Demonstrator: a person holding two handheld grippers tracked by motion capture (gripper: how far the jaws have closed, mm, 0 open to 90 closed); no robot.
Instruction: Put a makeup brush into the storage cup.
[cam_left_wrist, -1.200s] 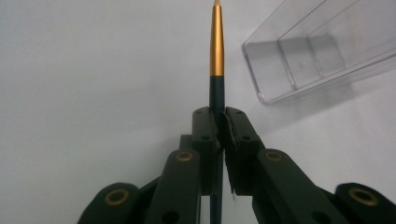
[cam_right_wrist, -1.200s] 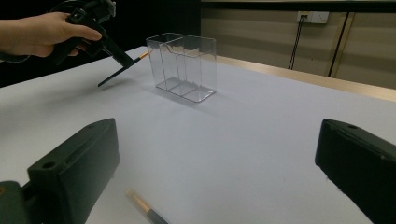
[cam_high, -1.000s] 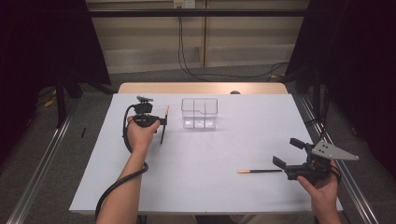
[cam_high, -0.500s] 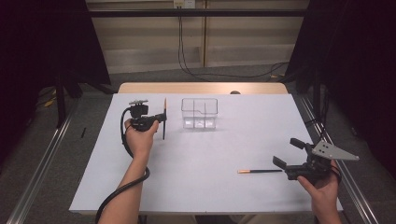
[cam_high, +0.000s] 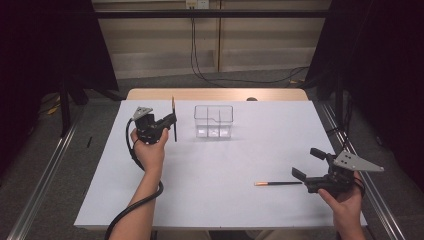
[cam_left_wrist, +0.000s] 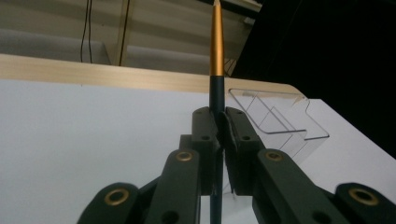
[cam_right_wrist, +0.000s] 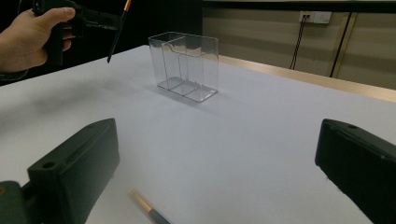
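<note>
My left gripper (cam_high: 172, 121) is shut on a dark pen with an orange end (cam_high: 173, 111) and holds it upright above the table, just left of a clear divided container (cam_high: 214, 121). In the left gripper view the pen (cam_left_wrist: 216, 46) rises from between the shut jaws (cam_left_wrist: 219, 123), and the container (cam_left_wrist: 275, 122) stands behind to the right. My right gripper (cam_high: 309, 164) rests open near the front right. A second pen (cam_high: 277, 184) lies flat on the table just left of it, outside the jaws. In the right gripper view that pen (cam_right_wrist: 147, 210) lies low between the wide jaws (cam_right_wrist: 219, 154).
A white sheet (cam_high: 235, 160) covers the table, with a wooden strip (cam_high: 215, 94) along the far edge. Cables trail from both grippers. From the right gripper view, the container (cam_right_wrist: 184, 65) stands mid-table and the left gripper (cam_right_wrist: 116, 21) is at the upper left.
My left gripper has risen a little with the pen, which now stands higher beside the container. The right gripper and the pen on the table have kept still.
</note>
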